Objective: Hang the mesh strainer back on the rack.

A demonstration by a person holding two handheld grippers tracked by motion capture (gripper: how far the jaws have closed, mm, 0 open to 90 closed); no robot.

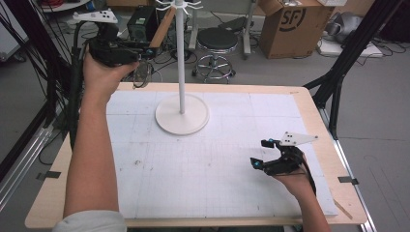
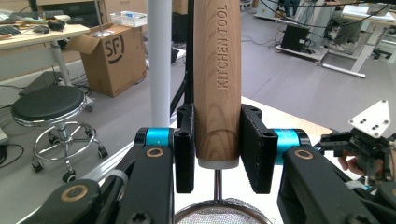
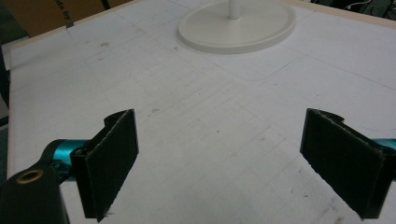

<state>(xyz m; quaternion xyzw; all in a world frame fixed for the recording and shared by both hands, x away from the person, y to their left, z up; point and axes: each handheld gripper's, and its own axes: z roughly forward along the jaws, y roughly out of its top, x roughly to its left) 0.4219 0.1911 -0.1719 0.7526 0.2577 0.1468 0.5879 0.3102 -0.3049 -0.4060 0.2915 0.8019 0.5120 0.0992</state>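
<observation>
Workshop floor stretches grey behind the table [image 1: 319, 125], crowded with a cardboard box [image 1: 290, 26] marked SF, a black round stool [image 1: 217, 41] on castors, and cables trailing along the left. Black frame legs slant down at the right edge of the table.

Nearer, the wooden tabletop carries a white gridded mat [image 1: 217, 179], scuffed with small dark marks. On the mat's far half stands a white hanging stand [image 1: 182, 72]: a broad round base, a thin upright pole, short hooks at the top. It is the one thing that rises between the two hands.

Up at the far left corner, the left gripper [image 1: 145, 50] is held high above the table edge, just left of the pole. Its jaws are clamped on the wooden handle [image 2: 217, 84] of a strainer [image 2: 219, 215], the handle upright and stamped KITCHEN TOOL, the wire mesh bowl hanging below the jaws.

Low at the near right, the right gripper [image 1: 261, 153] rests close over the mat, well apart from the stand, jaws spread wide with nothing between them.
</observation>
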